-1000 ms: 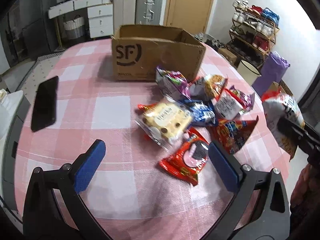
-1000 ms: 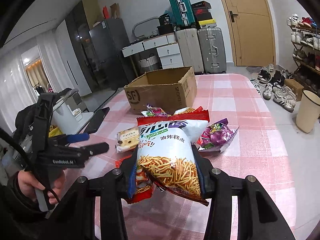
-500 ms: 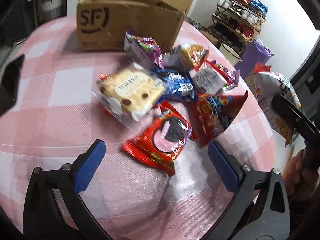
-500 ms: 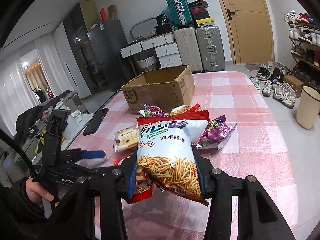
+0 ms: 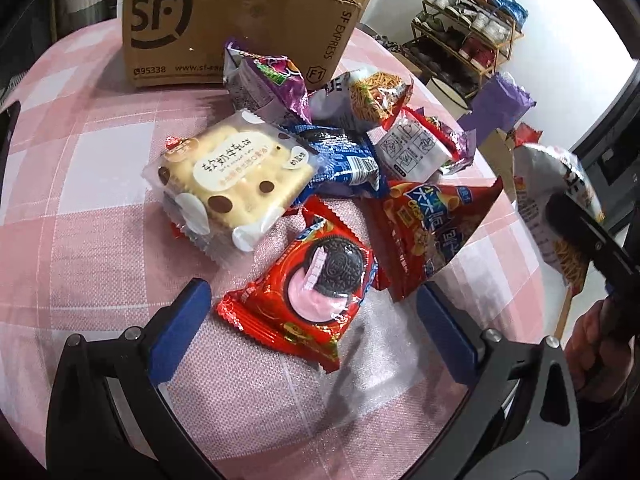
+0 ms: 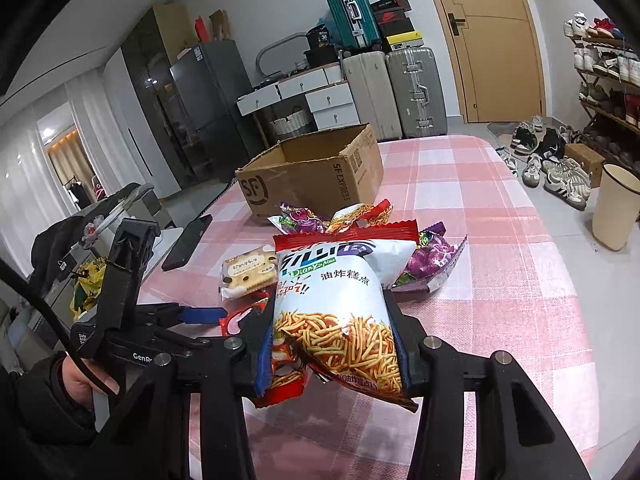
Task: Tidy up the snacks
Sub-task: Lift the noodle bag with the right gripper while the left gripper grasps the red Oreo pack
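"SF EXPRESS", "95338" on cardboard box (image 5: 240, 28)

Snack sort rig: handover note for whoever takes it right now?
Right gripper: shut on the fried-noodle snack bag, held above the table.
Left gripper: open, empty, straddling the red cookie pack.
Cardboard box: open at the far end; none of the visible interior shows snacks.
Left: box the held bag, then the pile, including the cream biscuit pack and red cone-snack bag.
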Available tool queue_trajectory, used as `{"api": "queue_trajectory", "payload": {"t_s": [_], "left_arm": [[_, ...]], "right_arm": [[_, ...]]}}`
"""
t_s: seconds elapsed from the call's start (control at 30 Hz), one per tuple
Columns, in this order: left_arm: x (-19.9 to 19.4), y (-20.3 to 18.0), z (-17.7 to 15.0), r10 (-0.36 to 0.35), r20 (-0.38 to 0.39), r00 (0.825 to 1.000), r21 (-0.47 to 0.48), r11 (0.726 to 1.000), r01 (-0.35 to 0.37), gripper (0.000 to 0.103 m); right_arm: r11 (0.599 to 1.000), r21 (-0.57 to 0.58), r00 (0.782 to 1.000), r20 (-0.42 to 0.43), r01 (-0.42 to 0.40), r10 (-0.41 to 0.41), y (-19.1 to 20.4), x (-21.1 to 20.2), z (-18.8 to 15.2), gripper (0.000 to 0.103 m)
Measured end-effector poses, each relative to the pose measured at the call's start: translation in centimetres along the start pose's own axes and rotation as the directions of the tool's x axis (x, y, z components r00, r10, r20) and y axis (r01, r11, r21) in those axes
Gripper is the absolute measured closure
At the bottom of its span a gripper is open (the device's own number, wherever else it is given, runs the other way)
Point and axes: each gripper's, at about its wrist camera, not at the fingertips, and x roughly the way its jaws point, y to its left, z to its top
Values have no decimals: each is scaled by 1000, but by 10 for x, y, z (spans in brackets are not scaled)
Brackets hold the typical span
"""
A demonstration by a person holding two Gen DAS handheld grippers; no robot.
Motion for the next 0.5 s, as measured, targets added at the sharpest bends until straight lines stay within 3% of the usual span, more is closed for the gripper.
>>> {"api": "queue_trajectory", "payload": {"t_s": [0.17,0.23,0.47,0.5], "left_arm": [[5,-7,3,29,-1,1000,34,999,-28,2],[7,-7,4,40,4,999,37,999,-40,8],[12,-16,8,96,27,995,85,992,-98,43],[12,-16,10,91,26,995,82,992,-93,45]], "right_arm": [[1000,0,1000,-2,-3,3,0,0,-1,57],[1000,0,1000,-1,0,0,0,0,-1,57],[1000,-6,1000,1,-4,4,1,-1,-1,57],[1000,-4,1000,2,-5,5,1,-1,-1,57]]}}
